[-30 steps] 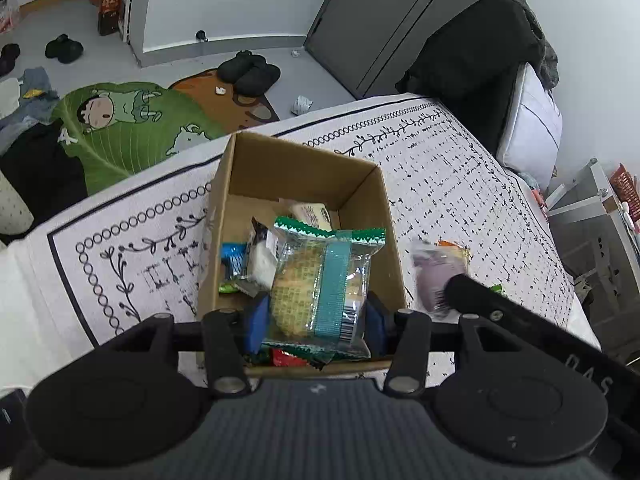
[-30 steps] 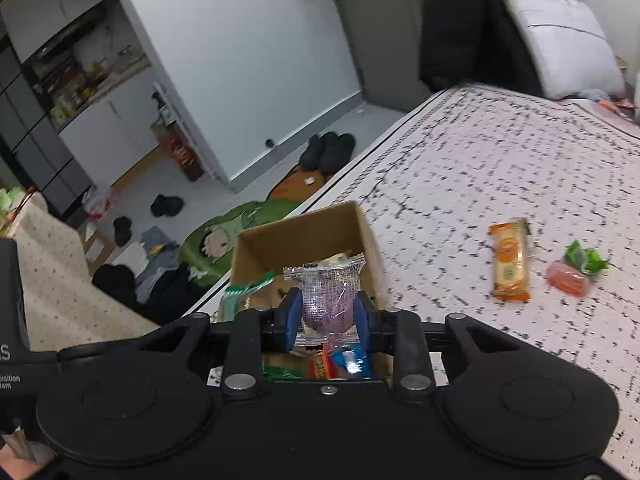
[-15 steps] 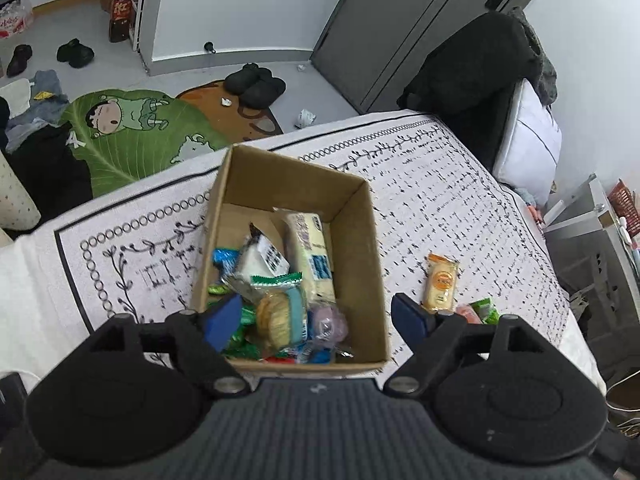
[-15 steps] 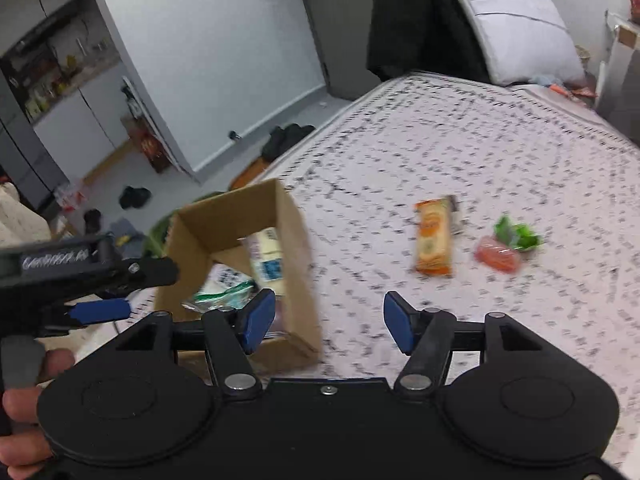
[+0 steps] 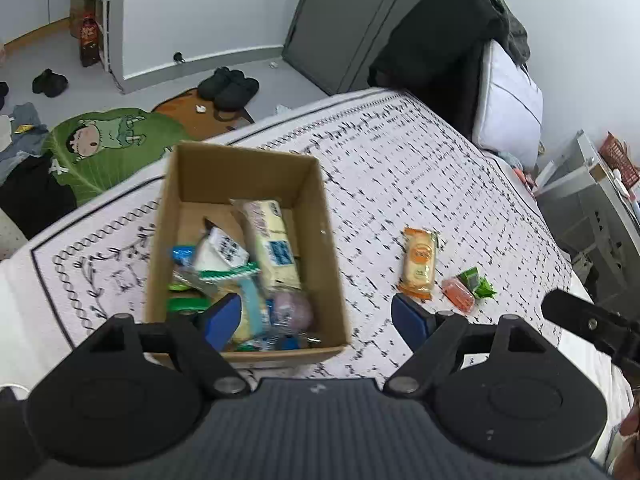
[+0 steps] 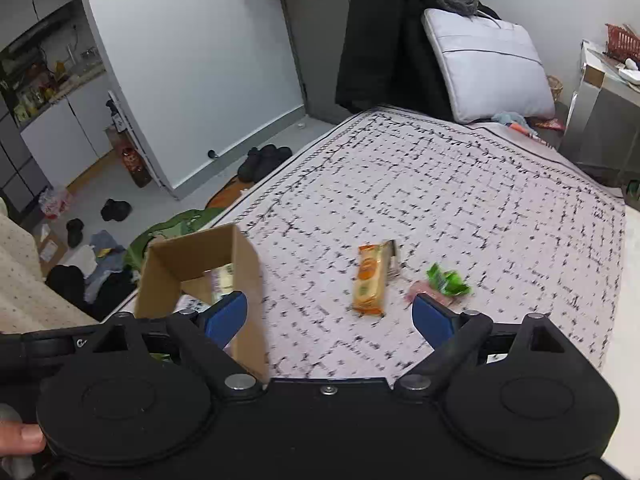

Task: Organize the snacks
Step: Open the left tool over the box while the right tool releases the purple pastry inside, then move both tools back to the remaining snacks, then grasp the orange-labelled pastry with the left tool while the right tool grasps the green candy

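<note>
An open cardboard box [image 5: 324, 248] on the patterned bed cover holds several wrapped snacks, among them a pale yellow cracker pack [image 5: 272, 248] and a purple bun [image 5: 292, 312]. To its right lie an orange snack bar [image 5: 419, 264], a small red candy [image 5: 458, 294] and a green wrapper [image 5: 476, 282]. My left gripper [image 5: 318, 322] is open and empty above the box's near right corner. My right gripper [image 6: 330, 318] is open and empty, just short of the orange snack bar [image 6: 370, 278], with the box [image 6: 244, 268] at its left finger and the green wrapper [image 6: 446, 282] to the right.
The bed cover [image 6: 460, 184] stretches far and right. A white pillow [image 6: 488, 68] and dark clothes [image 6: 384, 48] sit at the bed's head. A grey cabinet [image 5: 588, 200] stands to the right. Slippers [image 5: 230, 86] and a green rug [image 5: 104, 144] lie on the floor beyond the bed's edge.
Both grippers opened and dropped their snacks into the box: the left let go of the green-banded biscuit pack, the right the purple bun. Both then swung right, toward the loose snacks.
</note>
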Motion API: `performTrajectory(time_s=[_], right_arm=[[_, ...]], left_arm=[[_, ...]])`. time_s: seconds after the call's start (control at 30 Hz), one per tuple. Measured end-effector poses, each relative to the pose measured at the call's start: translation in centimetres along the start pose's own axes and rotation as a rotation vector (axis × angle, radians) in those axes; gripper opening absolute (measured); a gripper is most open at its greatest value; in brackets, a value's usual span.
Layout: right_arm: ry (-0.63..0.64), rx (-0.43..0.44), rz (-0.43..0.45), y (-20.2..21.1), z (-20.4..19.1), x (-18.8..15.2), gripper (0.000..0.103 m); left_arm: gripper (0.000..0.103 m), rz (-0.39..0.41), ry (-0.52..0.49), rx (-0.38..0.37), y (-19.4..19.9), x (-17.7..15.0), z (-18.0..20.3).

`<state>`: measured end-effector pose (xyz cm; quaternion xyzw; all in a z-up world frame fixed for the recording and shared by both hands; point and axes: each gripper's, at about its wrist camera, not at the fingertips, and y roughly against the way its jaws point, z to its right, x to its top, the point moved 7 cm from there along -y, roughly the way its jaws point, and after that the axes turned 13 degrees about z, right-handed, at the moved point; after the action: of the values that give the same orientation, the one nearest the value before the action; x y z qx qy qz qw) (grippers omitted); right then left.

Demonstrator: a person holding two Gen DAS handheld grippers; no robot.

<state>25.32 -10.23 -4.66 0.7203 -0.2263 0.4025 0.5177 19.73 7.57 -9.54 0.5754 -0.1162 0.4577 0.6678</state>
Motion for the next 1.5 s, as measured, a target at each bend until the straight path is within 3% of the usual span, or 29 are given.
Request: performTrajectory(time_s=[0.13,0.3,0.37,0.63,0.77,1.07,1.23,1.27,1.3,1.33,1.43,1.5], right_arm=[[-0.036,-0.019,-0.002,-1.0,2.8,0.1,0.088],[-0.206,-0.051,-0.026,-3.2,8.0,-1.6,0.068],[-0.230,-0.070,-0.047,-4.3,9.5,-2.5,0.066],[-0.287,-0.065,-0.116,-9.6,12.8,-3.4,0.064],[-0.316,-0.070,-0.151,-11.9,14.1,-3.8,0.058],[-0.302,-0.064,-0.128,-15.9,15.1,-3.6,0.058],[-0.298,-0.070,-0.164,-18.0,15.8,-4.9,0.057],[-0.294,-0.069,-0.172,-18.2,16.0,-5.2,0.052],[-0.290,-0.068,-0.181,-18.3,16.1,-5.5,0.039],[-0.288,-0.070,-0.196,-18.6,16.3,-5.9,0.033],[-0.304,-0.054,-0.188,-18.2,16.6,-6.1,0.032],[-0.307,-0.044,-0.173,-17.4,16.6,-5.8,0.020]], left_arm=[[0.081,-0.013,-0.010,-0.008,-1.1,-0.6,1.8],[0.081,-0.013,-0.035,-0.029,-2.8,-1.2,4.5],[0.081,-0.013,-0.049,-0.044,-3.7,-1.4,5.8],[0.078,-0.048,-0.064,-0.037,-9.0,-1.7,9.8],[0.075,-0.076,-0.082,-0.028,-12.1,-2.1,11.0],[0.073,-0.158,-0.111,-0.006,-18.3,-4.1,12.6],[0.058,-0.210,-0.137,0.006,-20.9,-5.7,13.4],[0.058,-0.206,-0.146,0.016,-21.1,-5.9,13.6],[0.052,-0.197,-0.156,0.024,-21.1,-5.9,13.7],[0.043,-0.192,-0.163,0.032,-21.2,-5.9,13.8],[0.034,-0.195,-0.135,0.045,-20.9,-5.8,13.5],[0.034,-0.195,-0.107,0.056,-20.2,-5.4,13.2]])
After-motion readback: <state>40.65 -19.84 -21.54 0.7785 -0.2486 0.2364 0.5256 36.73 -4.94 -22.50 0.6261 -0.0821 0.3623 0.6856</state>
